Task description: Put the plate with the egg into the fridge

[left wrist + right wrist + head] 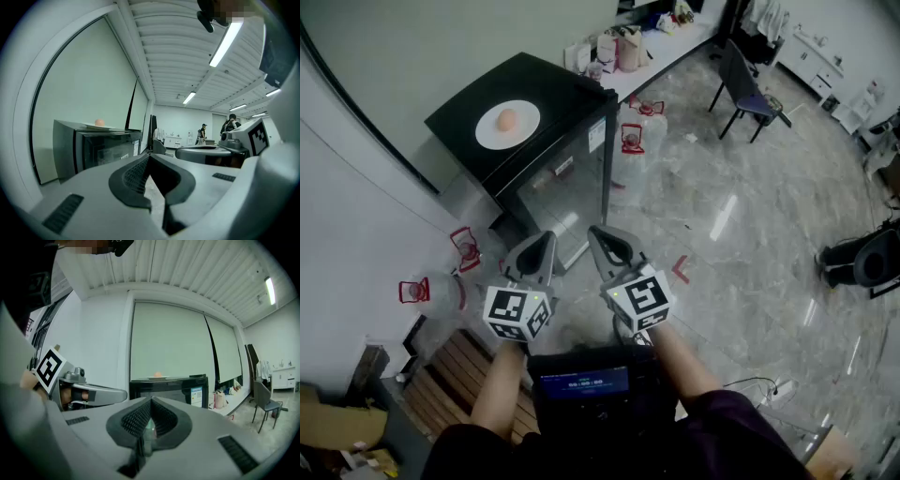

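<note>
A white plate [507,125] with a brown egg [507,119] on it rests on top of a small black fridge [553,122] with a glass door. The door is closed. Both grippers are held side by side in front of the fridge, well short of it. My left gripper [545,240] is shut with nothing in it, and so is my right gripper [597,234]. In the left gripper view the egg [99,122] and plate [97,126] sit on the fridge [93,147] at the left. The right gripper view shows the egg [158,375] on the fridge [171,387] straight ahead.
Clear water jugs with red handles [632,141] stand on the floor right of the fridge, others [427,293] at the left by the wall. A chair [748,91] stands further back. A wooden pallet [455,380] lies at my feet. People [202,132] stand far off.
</note>
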{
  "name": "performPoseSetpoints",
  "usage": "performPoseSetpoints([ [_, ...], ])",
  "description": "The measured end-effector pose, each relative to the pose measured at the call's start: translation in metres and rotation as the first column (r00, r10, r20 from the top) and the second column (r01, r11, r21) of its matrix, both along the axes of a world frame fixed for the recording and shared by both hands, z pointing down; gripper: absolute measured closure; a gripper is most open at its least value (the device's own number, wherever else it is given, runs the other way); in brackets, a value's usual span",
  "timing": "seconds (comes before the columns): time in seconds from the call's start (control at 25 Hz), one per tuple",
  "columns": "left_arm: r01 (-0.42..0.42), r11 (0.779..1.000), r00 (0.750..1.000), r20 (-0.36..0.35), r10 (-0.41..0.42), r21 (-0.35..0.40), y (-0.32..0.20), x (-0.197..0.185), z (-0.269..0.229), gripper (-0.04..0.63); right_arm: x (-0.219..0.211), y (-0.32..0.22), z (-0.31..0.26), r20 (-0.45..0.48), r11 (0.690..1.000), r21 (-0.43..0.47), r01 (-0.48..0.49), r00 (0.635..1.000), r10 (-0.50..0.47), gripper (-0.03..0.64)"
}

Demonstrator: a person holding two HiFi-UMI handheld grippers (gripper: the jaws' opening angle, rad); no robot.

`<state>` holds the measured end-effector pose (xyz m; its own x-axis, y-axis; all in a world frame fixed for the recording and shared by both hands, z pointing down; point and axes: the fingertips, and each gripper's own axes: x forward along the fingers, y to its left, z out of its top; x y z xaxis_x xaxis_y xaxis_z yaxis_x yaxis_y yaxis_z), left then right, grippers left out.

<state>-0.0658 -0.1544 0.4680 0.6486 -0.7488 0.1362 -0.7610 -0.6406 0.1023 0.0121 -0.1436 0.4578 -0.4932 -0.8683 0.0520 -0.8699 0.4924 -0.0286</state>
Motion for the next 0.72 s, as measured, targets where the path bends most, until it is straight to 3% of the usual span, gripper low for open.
performPoseSetpoints([
  [0.32,-0.051,0.998,0.999,0.005,0.051,0.030,-0.002,-0.007,-0.017,0.586,-0.033,0.002,-0.020,-0.015,0.999,0.025,0.024,1.000,-0.024,0.607],
  [0.72,-0.057,0.998,0.998,0.010,0.057,0.013,0.009,0.007,-0.006,0.586,-0.009,0.009,-0.003,-0.010,0.999,-0.037,-0.036,0.999,0.035,0.607],
])
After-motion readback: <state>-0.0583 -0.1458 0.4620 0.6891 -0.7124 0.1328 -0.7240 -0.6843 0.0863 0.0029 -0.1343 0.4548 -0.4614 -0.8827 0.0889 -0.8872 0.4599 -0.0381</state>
